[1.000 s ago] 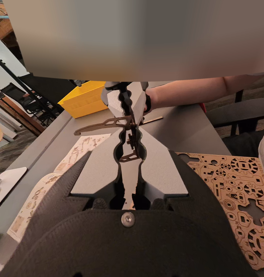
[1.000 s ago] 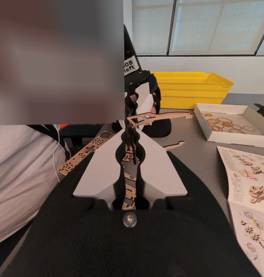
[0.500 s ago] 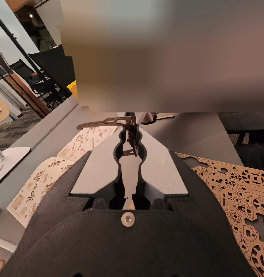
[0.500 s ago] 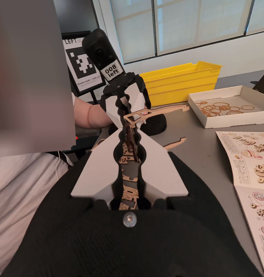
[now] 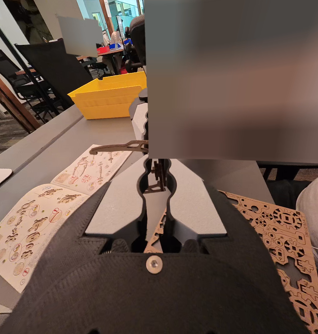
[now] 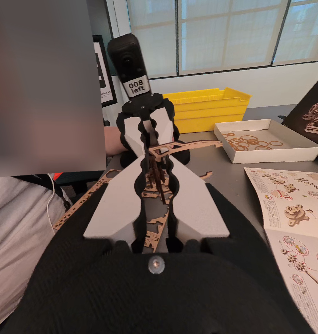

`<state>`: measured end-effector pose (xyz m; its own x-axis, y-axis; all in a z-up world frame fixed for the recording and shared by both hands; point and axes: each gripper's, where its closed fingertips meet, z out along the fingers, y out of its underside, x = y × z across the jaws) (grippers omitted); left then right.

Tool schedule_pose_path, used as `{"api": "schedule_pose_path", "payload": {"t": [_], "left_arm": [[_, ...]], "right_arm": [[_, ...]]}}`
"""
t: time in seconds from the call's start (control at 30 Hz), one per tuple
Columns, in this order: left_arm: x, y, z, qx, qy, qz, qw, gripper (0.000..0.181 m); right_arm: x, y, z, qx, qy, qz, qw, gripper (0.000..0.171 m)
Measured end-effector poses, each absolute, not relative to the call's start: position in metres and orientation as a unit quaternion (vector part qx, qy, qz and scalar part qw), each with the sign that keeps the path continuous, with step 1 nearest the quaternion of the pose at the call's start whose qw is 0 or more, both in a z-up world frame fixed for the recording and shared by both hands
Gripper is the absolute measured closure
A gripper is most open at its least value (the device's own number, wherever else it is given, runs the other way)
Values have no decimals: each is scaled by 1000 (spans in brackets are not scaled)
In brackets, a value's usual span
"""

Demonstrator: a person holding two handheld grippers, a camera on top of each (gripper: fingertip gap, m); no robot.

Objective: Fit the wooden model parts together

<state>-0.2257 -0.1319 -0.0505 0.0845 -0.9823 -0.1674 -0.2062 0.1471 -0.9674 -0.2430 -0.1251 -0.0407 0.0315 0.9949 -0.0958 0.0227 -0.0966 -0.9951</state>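
A small wooden assembly (image 6: 154,173) of stacked laser-cut plates is pinched between both grippers above the grey table. A long curved wooden arm (image 6: 185,145) sticks out sideways from it. The arm also shows in the left wrist view (image 5: 118,147), pointing left. My right gripper (image 6: 156,159) is shut on the assembly from below. My left gripper (image 6: 148,142) comes down from above, tip to tip with it, and is shut on the same assembly. In the left wrist view the left gripper (image 5: 157,160) holds the dark plates (image 5: 158,176), and a blurred patch half hides the right gripper (image 5: 139,117).
A yellow bin (image 6: 208,108) stands at the back. A white tray (image 6: 263,155) holds rubber rings. An open instruction booklet (image 6: 290,198) lies to the right. A laser-cut wooden sheet (image 5: 281,235) lies under the grippers. A loose wooden piece (image 6: 206,174) lies on the table. A person's torso (image 6: 19,226) is close on the left. Left and right tips are no more than a few centimetres apart.
Both grippers have tilted and lifted while still holding the assembly. The left gripper now stands steeper and closer above the right gripper's tips. The long arm keeps its sideways pose.
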Motion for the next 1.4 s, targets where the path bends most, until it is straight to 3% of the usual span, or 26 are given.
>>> {"api": "schedule_pose_path", "payload": {"t": [0.23,0.37,0.4,0.6,0.67,0.83,0.97,1.1,1.27,1.4], "left_arm": [[-224,-131,-50,-536,551,-386,509,171],[-224,-133,-49,-536,547,-401,502,170],[-224,-131,-49,-538,545,-401,503,170],[-225,-121,-60,-563,542,-378,496,174],[-223,-119,-70,-573,553,-356,488,166],[-226,-111,-80,-578,569,-313,494,178],[-229,-101,-95,-564,612,-206,514,178],[-232,-98,-114,-518,674,-92,518,178],[-236,-126,-126,-452,750,-105,472,178],[-241,-141,-124,-381,786,-107,475,179]], "right_arm": [[-241,-125,-43,-543,-446,576,419,154],[-238,-127,-41,-537,-453,574,421,157],[-236,-128,-38,-530,-450,580,424,167],[-234,-116,-47,-551,-434,576,419,167],[-237,-115,-55,-562,-445,559,417,167],[-237,-108,-61,-577,-434,552,416,168],[-233,-104,-55,-583,-413,568,408,147],[-223,-98,-61,-577,-494,435,483,143],[-237,-127,-65,-462,-644,219,569,127],[-258,-150,-87,-410,-738,84,530,129]]}}
